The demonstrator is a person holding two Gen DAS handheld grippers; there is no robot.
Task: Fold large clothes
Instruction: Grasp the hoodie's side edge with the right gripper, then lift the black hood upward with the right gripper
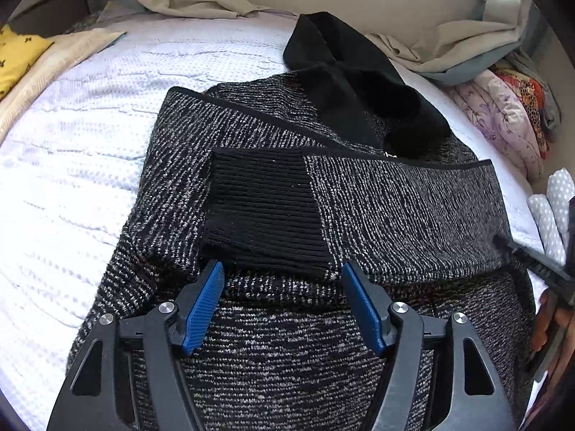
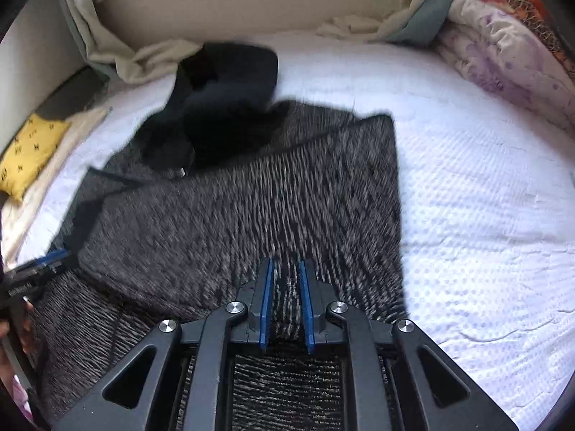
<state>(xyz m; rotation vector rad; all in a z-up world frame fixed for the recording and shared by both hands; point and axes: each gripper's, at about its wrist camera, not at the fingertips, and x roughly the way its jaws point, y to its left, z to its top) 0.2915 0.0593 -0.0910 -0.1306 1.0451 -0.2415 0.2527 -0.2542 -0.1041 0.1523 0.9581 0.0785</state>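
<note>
Left gripper (image 1: 282,269) fingers spread wide, just short of black ribbed cuff (image 1: 266,212). Right gripper (image 2: 285,273) pinching fold of speckled knit cardigan (image 2: 251,208), lying on white bedspread (image 2: 485,215). Beyond: black hood (image 1: 352,82), yellow pillow (image 2: 32,154).

The cardigan (image 1: 273,222) lies on the bedspread (image 1: 72,165) — sleeve (image 1: 345,197) folded across it, hood (image 1: 345,72) behind.
</note>
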